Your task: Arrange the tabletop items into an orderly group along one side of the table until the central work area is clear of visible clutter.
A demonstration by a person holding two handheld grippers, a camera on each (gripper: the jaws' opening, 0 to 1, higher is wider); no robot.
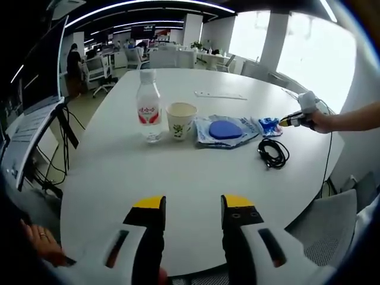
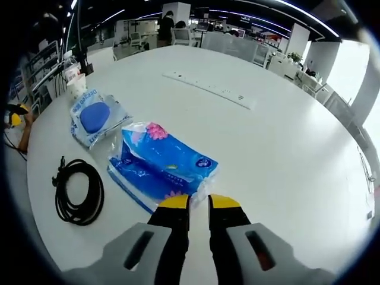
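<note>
On the round white table (image 1: 119, 178) a water bottle (image 1: 148, 107), a paper cup (image 1: 181, 120), a clear pouch with a blue disc (image 1: 225, 129) and a blue tissue pack (image 1: 268, 125) stand in a row, with a coiled black cable (image 1: 273, 153) in front. My left gripper (image 1: 193, 205) hovers open over the near table edge, well short of them. In the right gripper view the tissue pack (image 2: 163, 157) lies just ahead, and my right gripper (image 2: 199, 203) is closed to a narrow gap on its near plastic corner. Beside it lie the pouch (image 2: 95, 117) and cable (image 2: 77, 190).
A white power strip (image 2: 208, 89) lies across the far table, also seen as a flat strip (image 1: 219, 95) behind the row. The right gripper (image 1: 294, 120) comes in from the right, held by a hand. Office chairs and a monitor stand (image 1: 35, 119) surround the table.
</note>
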